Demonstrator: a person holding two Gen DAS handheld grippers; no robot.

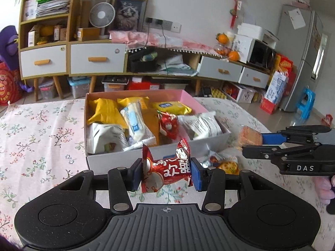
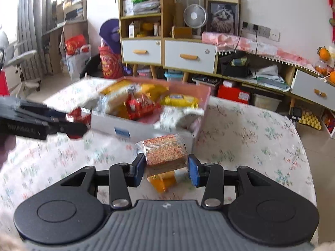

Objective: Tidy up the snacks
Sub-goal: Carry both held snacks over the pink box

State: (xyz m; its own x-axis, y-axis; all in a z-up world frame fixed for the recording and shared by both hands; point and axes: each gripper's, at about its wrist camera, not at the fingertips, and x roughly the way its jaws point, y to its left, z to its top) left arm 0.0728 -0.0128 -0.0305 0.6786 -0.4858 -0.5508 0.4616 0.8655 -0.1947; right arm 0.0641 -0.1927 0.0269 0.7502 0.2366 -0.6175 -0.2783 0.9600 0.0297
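Note:
My left gripper (image 1: 166, 172) is shut on a red snack packet (image 1: 167, 167) with white characters, held just in front of the near wall of the white and pink box (image 1: 146, 159). The box holds several yellow, white and red packets. My right gripper (image 2: 166, 167) is shut on a clear-wrapped orange-brown cracker block (image 2: 165, 151), held above the table near the box's right corner (image 2: 191, 136). The right gripper with the block (image 1: 250, 137) also shows in the left wrist view, right of the box. The left gripper (image 2: 69, 125) shows blurred in the right wrist view.
A floral tablecloth (image 1: 41, 138) covers the table. An orange-yellow packet (image 1: 228, 166) lies on the cloth by the box's near right corner; it also shows under the right gripper (image 2: 163, 181). Cabinets and a fridge (image 1: 301, 58) stand beyond the table.

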